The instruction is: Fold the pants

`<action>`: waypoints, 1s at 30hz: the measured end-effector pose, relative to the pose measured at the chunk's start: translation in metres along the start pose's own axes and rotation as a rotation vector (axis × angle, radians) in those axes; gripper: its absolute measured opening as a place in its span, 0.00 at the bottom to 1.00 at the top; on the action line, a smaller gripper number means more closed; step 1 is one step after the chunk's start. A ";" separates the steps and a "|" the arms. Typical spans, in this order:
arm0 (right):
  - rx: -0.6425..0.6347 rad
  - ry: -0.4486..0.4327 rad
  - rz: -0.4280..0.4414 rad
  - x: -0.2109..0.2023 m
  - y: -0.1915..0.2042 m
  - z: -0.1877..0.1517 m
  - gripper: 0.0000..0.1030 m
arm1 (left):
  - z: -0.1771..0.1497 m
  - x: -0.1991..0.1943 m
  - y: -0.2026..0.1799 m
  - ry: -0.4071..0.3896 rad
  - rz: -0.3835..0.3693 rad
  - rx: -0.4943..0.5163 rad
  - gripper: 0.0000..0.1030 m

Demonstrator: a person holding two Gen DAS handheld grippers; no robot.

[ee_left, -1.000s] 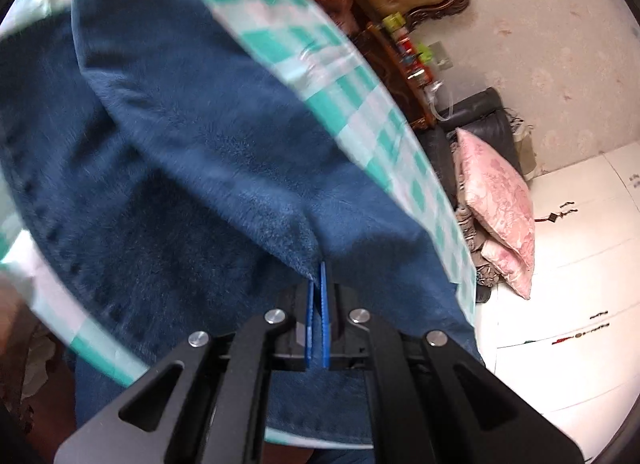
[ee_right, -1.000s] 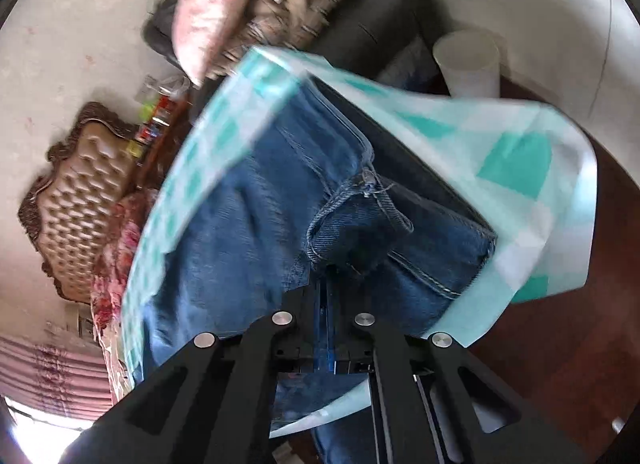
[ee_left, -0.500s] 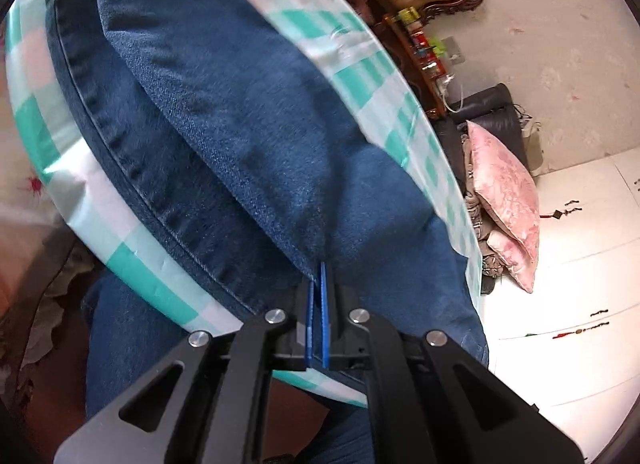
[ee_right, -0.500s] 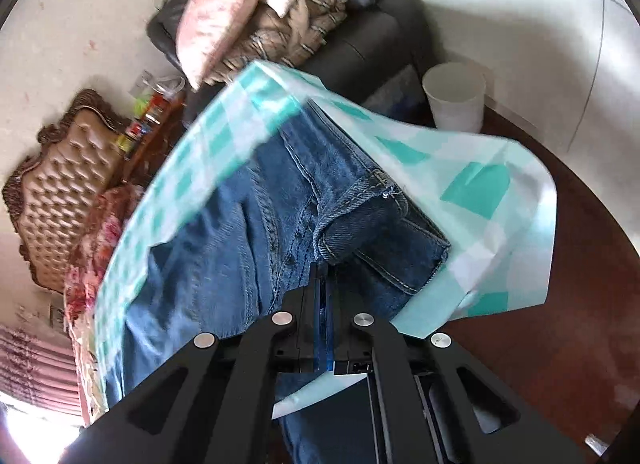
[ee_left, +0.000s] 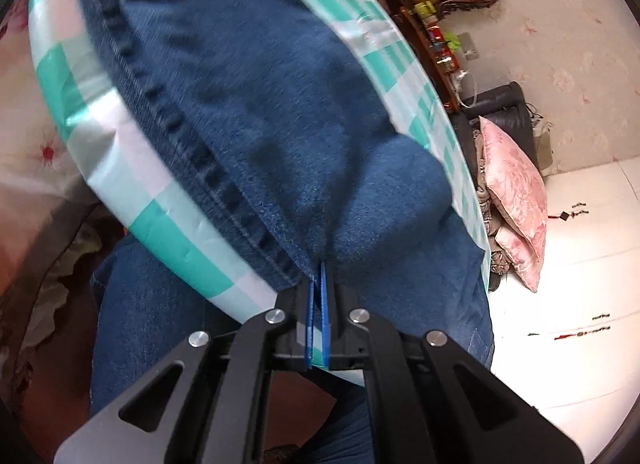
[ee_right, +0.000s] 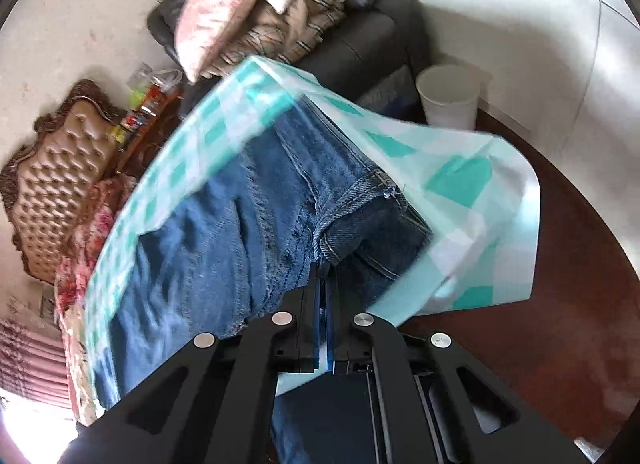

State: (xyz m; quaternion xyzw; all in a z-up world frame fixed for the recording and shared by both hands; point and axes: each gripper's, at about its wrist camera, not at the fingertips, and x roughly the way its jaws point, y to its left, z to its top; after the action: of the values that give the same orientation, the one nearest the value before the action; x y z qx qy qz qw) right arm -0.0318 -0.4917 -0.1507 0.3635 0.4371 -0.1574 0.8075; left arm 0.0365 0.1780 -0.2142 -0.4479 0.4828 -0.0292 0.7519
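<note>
Jaws pinching jeans [ee_left: 256,104], no legible labels

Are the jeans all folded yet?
Not yet. One layer of the jeans already lies doubled on the checked cloth. The left gripper and right gripper each pinch denim. Setting it down and smoothing are left.

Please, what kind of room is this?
Probably a home living room: a dark sofa piled with pink cushions, a carved tufted seat against the wall, and a table under a checked tablecloth.
</note>
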 end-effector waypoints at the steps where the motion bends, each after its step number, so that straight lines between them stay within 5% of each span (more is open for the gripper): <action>1: 0.011 0.011 -0.008 0.005 -0.004 -0.002 0.02 | 0.000 0.001 0.000 -0.002 0.004 0.003 0.02; 10: -0.012 0.046 -0.104 0.035 -0.009 -0.008 0.02 | 0.031 -0.015 0.036 -0.112 -0.064 -0.096 0.17; 16: -0.017 0.050 -0.119 0.038 -0.008 -0.009 0.02 | 0.080 -0.030 0.068 -0.184 -0.088 -0.176 0.15; 19: -0.016 0.050 -0.124 0.038 -0.006 -0.008 0.02 | 0.099 -0.039 0.078 -0.209 -0.056 -0.201 0.02; 21: -0.011 0.051 -0.127 0.037 -0.006 -0.008 0.02 | 0.097 -0.052 0.073 -0.237 -0.069 -0.179 0.02; 23: -0.010 0.050 -0.127 0.037 -0.008 -0.008 0.02 | 0.087 -0.060 0.064 -0.266 -0.001 -0.115 0.03; 30: -0.022 0.056 -0.147 0.040 -0.003 -0.006 0.02 | 0.093 -0.055 0.092 -0.259 -0.033 -0.189 0.13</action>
State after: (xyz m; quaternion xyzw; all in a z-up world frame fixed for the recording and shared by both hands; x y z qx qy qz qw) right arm -0.0146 -0.4867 -0.1876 0.3260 0.4865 -0.2012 0.7852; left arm 0.0412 0.3194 -0.2279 -0.5246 0.3753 0.0622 0.7616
